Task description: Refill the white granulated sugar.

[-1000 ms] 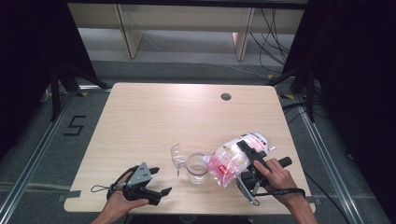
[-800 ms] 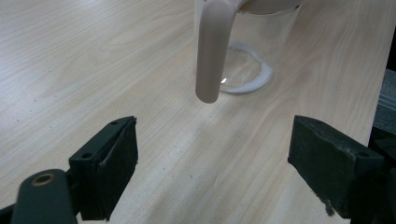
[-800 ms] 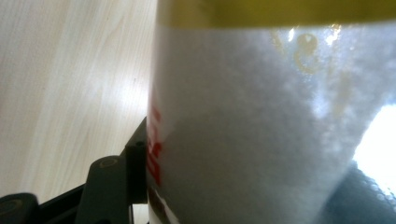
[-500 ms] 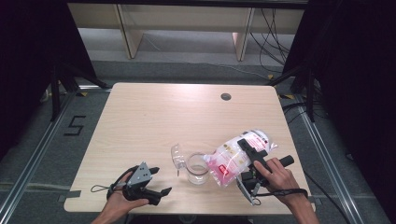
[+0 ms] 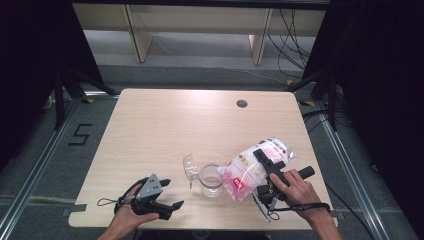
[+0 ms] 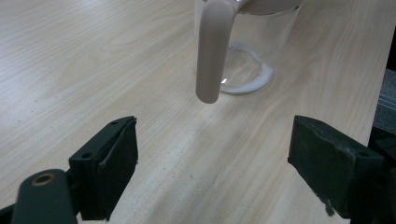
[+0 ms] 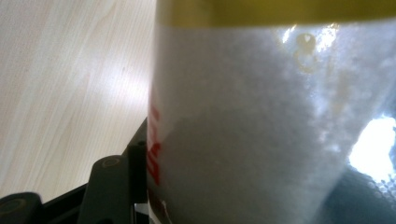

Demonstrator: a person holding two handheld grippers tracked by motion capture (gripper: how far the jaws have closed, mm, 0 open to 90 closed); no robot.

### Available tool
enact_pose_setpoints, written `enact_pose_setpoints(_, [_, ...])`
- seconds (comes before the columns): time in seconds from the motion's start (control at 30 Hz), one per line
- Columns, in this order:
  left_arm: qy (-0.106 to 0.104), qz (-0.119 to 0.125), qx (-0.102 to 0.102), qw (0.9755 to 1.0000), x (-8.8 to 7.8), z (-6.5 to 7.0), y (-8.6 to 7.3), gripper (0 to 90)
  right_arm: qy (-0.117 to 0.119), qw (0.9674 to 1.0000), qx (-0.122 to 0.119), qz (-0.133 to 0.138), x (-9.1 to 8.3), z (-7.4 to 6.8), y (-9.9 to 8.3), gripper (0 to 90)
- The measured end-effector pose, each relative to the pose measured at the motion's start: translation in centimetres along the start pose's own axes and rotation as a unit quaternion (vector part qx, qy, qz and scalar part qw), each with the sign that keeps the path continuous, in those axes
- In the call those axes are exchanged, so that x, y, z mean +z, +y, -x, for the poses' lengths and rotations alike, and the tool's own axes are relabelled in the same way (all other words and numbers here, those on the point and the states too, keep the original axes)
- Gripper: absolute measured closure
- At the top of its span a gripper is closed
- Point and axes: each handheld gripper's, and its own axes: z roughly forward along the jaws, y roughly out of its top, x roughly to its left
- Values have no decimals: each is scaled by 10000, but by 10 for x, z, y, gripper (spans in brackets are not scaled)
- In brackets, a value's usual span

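A clear plastic bag of white grains with red print (image 5: 255, 167) hangs tilted, its lower end over the mouth of a clear glass jug (image 5: 211, 181) near the table's front. My right gripper (image 5: 265, 161) is shut on the bag's middle. In the right gripper view the bag (image 7: 261, 130) sits right against the camera, with one black finger (image 7: 116, 186) beside it at lower left. My left gripper (image 5: 171, 193) rests open at the front left, pointing at the jug. In the left gripper view the jug (image 6: 252, 56) and its pale handle (image 6: 212, 51) stand ahead of my left gripper (image 6: 210, 163), a thin white ring of grains at the jug's base.
The wooden table (image 5: 165, 130) has a round cable hole (image 5: 242, 103) at the back right. Dark stands flank the table on both sides. The front edge lies just under both hands.
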Motion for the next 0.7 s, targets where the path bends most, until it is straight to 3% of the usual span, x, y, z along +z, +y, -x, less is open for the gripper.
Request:
enact_pose_setpoints(0.07, [-23, -11, 5, 10000, 0, 0, 0, 154, 15, 9999, -109, -23, 0, 2, 1, 426])
enact_pose_setpoints(0.13, [-15, -39, 34, 10000, 0, -1, 0, 154, -63, 9993, -351, 127, 1, 4, 2, 427])
enact_pose_setpoints(0.2, [1, 8, 4, 10000, 0, 0, 0, 154, 58, 9998, -206, 14, -1, 2, 3, 428])
enact_pose_setpoints(0.23, [2, 11, 3, 10000, 0, 0, 0, 155, -46, 9991, -411, 112, 1, 4, 3, 428])
enact_pose_setpoints(0.37, [7, 11, -1, 10000, 0, 0, 0, 155, 9, 9995, -312, 91, 1, 2, 4, 431])
enact_pose_setpoints(0.43, [-10, 48, -7, 10000, 1, 0, 0, 155, -44, 9989, -458, 86, 0, 4, 4, 432])
enact_pose_setpoints(0.53, [-9, 51, -10, 10000, 1, 0, 0, 155, 58, 9995, -318, -31, -2, 3, 5, 434])
enact_pose_setpoints(0.6, [56, -99, 132, 9998, -1, -2, 0, 155, 6, 9994, -345, -9, -1, 3, 6, 435])
enact_pose_setpoints(0.63, [47, -62, 88, 9999, -1, -1, 0, 155, 39, 9987, -511, -8, -2, 5, 7, 435])
enact_pose_setpoints(0.7, [34, -37, 59, 10000, -1, -1, 0, 155, 24, 9992, -408, -24, -2, 3, 8, 436])
